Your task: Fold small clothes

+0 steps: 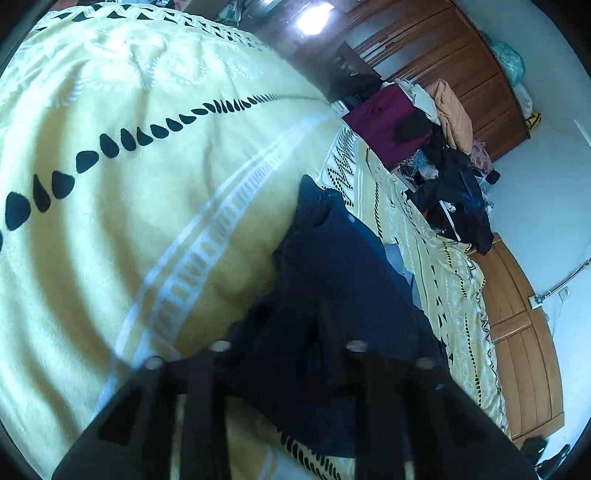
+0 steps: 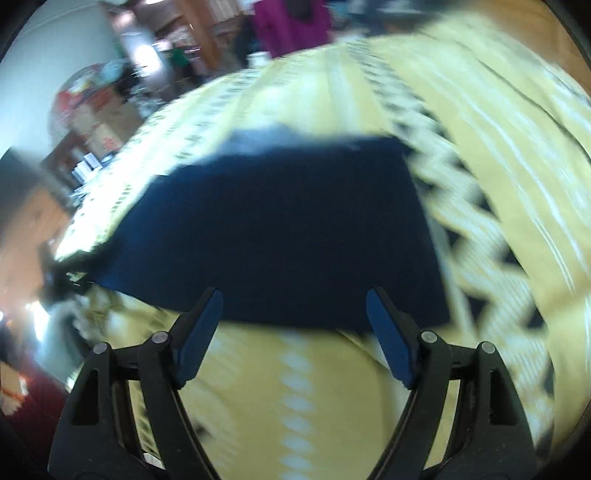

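A navy blue garment (image 1: 332,251) lies on a yellow patterned bedspread (image 1: 129,221). In the left wrist view its near part rises up into my left gripper (image 1: 319,310), whose dark fingers are drawn together on the cloth. The right wrist view is blurred by motion. It shows the same navy garment (image 2: 288,229) as a flat, roughly rectangular shape on the bedspread (image 2: 314,387). My right gripper (image 2: 294,299) is open just over the garment's near edge, and its blue pads (image 2: 201,332) hold nothing.
A heap of clothes (image 1: 424,129) sits beyond the bed's far side, in front of a wooden wardrobe (image 1: 461,62). The bed's wooden frame (image 1: 524,350) runs along the right. Boxes and clutter (image 2: 99,122) and a magenta garment (image 2: 291,26) lie past the bed.
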Demonstrator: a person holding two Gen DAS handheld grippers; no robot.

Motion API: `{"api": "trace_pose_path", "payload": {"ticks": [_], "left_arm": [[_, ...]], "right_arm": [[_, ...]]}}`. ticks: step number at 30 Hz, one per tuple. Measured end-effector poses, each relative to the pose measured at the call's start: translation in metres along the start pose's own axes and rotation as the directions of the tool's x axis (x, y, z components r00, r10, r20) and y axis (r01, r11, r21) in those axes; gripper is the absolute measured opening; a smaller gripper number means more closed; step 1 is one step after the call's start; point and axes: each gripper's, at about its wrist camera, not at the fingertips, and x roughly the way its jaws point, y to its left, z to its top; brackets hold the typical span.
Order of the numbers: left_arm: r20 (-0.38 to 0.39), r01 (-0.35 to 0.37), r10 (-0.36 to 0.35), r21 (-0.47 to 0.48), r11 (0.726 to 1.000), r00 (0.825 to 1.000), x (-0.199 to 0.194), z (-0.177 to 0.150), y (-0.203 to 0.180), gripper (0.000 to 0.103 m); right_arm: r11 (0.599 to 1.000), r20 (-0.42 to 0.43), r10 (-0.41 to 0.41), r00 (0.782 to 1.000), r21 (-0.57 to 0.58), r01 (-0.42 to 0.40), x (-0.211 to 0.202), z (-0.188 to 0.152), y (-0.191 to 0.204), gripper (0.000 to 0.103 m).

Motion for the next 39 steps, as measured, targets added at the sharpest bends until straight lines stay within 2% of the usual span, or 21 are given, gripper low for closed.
{"api": "trace_pose_path", "payload": {"ticks": [2,5,7,9,11,13,15,17,22,23,24,25,26,27,28,29,31,34,37,39], "left_arm": [[0.016,0.019,-0.019,0.022,1.0,1.0,-0.008,0.0,0.001,0.02],[0.048,0.005,-0.012,0.151,0.988,0.999,-0.015,-0.005,-0.022,0.019],[0.054,-0.001,-0.015,0.287,0.958,0.998,-0.017,-0.012,-0.05,0.018],[0.047,0.0,-0.021,0.393,0.919,0.999,-0.019,-0.023,-0.073,0.018],[0.039,0.003,-0.025,0.473,0.881,0.999,-0.018,-0.031,-0.091,0.018],[0.033,0.007,-0.028,0.509,0.861,0.999,-0.014,-0.034,-0.098,0.018],[0.023,0.017,-0.034,0.514,0.858,0.999,-0.011,-0.035,-0.098,0.018],[0.014,0.028,-0.041,0.51,0.86,0.999,-0.008,-0.035,-0.097,0.018],[-0.002,0.049,-0.056,0.509,0.86,0.998,-0.006,-0.038,-0.09,0.018],[-0.004,0.051,-0.056,0.504,0.862,0.998,-0.005,-0.039,-0.09,0.018],[-0.007,0.055,-0.059,0.499,0.865,0.998,-0.004,-0.039,-0.088,0.018],[-0.012,0.06,-0.062,0.495,0.867,0.998,-0.003,-0.039,-0.087,0.018],[-0.016,0.062,-0.062,0.492,0.868,0.998,-0.002,-0.038,-0.087,0.018],[-0.02,0.064,-0.062,0.489,0.87,0.998,-0.002,-0.037,-0.087,0.018],[-0.025,0.068,-0.064,0.486,0.871,0.998,-0.002,-0.037,-0.087,0.018],[-0.029,0.074,-0.068,0.484,0.872,0.997,-0.003,-0.037,-0.087,0.018],[-0.04,0.093,-0.084,0.485,0.87,0.996,-0.005,-0.035,-0.09,0.018],[-0.056,0.14,-0.13,0.519,0.843,0.99,-0.013,-0.039,-0.108,0.018],[-0.09,0.209,-0.192,0.568,0.796,0.977,-0.017,-0.05,-0.142,0.018],[-0.133,0.267,-0.236,0.606,0.749,0.963,-0.016,-0.061,-0.175,0.018]], "right_arm": [[0.995,-0.001,0.071,0.997,-0.077,-0.071,0.024,0.037,0.043,0.079],[0.973,-0.058,0.165,0.985,-0.153,-0.172,0.071,0.083,0.104,0.081],[0.947,-0.139,0.244,0.96,-0.177,-0.267,0.115,0.117,0.15,0.081],[0.932,-0.208,0.263,0.942,-0.196,-0.304,0.151,0.136,0.184,0.083],[0.923,-0.301,0.234,0.925,-0.23,-0.308,0.196,0.152,0.221,0.083],[0.918,-0.393,0.189,0.9,-0.255,-0.304,0.236,0.157,0.248,0.083],[0.916,-0.432,0.151,0.889,-0.278,-0.29,0.259,0.153,0.267,0.083],[0.908,-0.478,0.126,0.869,-0.299,-0.295,0.269,0.146,0.279,0.083],[0.868,-0.491,-0.062,0.869,-0.456,-0.196,0.295,0.122,0.305,0.084],[0.851,-0.478,-0.098,0.873,-0.495,-0.176,0.298,0.118,0.31,0.084],[0.828,-0.458,-0.131,0.879,-0.538,-0.157,0.3,0.114,0.315,0.078],[0.805,-0.424,-0.171,0.889,-0.581,-0.122,0.302,0.111,0.319,0.069],[0.796,-0.402,-0.194,0.895,-0.598,-0.095,0.305,0.109,0.32,0.046],[0.813,-0.424,-0.154,0.892,-0.567,-0.129,0.305,0.108,0.317,0.026],[0.832,-0.44,-0.116,0.891,-0.533,-0.155,0.302,0.108,0.314,0.018],[0.837,-0.423,-0.088,0.902,-0.523,-0.163,0.294,0.108,0.311,0.012],[0.85,-0.36,0.007,0.933,-0.49,-0.196,0.265,0.111,0.297,0.008],[0.891,-0.274,0.16,0.948,-0.373,-0.258,0.216,0.123,0.254,0.007],[0.914,-0.172,0.233,0.957,-0.299,-0.276,0.165,0.142,0.206,0.007],[0.932,-0.107,0.254,0.961,-0.24,-0.273,0.134,0.151,0.158,0.007]]}}
